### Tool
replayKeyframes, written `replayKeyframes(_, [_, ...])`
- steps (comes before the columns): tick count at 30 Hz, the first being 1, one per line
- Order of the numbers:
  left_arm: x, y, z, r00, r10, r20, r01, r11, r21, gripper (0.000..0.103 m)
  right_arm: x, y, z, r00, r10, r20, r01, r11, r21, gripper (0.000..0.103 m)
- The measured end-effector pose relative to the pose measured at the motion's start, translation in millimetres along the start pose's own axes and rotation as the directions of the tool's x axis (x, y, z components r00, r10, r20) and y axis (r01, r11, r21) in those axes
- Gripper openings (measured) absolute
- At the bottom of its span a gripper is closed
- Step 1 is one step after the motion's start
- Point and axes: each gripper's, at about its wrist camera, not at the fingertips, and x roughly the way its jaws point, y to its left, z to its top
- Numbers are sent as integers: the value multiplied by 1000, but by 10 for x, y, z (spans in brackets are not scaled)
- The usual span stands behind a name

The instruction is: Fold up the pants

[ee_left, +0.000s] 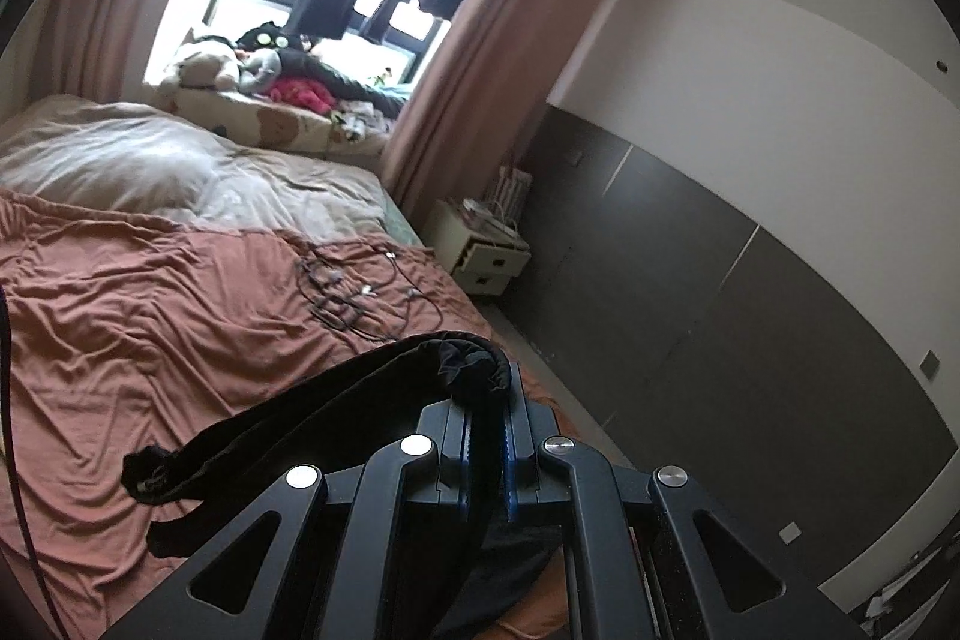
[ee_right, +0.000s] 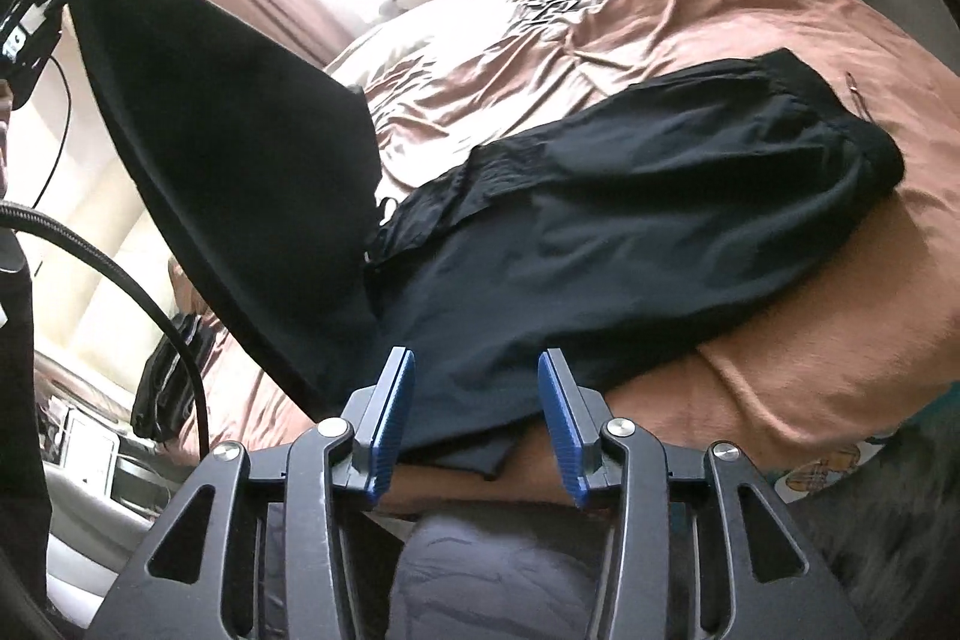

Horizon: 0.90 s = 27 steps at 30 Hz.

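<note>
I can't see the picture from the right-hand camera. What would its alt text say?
Black pants lie on a rumpled brown bedspread, one part lifted up at the left. In front, the right gripper hangs with its blue-padded jaws apart, nothing pinched between them. A bright window glows behind.

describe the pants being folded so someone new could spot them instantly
Start at the bed with the rust-brown sheet. The pants are the big dark garment spread on its near corner, one part lifted up to the left, where the left gripper pinches it. Nothing else on that sheet is dark cloth; only thin cables lie farther up.
</note>
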Motion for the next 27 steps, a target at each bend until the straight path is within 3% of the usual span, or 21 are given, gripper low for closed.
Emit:
replayKeyframes(10, [865, -221, -266, 994, -31, -102, 31, 1000, -1, 8, -251, -500, -142, 999, -18, 26, 15, 995, 101, 41])
replayKeyframes(19, [1663, -402, -687, 972, -83, -221, 78, 996, -32, 8, -404, -772, -263, 998, -45, 43, 38, 985, 171, 41])
replayKeyframes(22, [1931, -457, -908, 949, -114, -294, 104, 993, -51, 8, -445, -858, -306, 997, -57, 42, 48, 980, 191, 41])
replayKeyframes(25, [2177, -555, -1154, 911, -129, -392, 118, 992, -51, 15, -481, -920, -331, 997, -65, 43, 55, 977, 204, 41])
replayKeyframes(27, [2307, -625, -1357, 868, -180, -463, 178, 983, -48, 45, -510, -934, -350, 997, -69, 43, 58, 975, 213, 41])
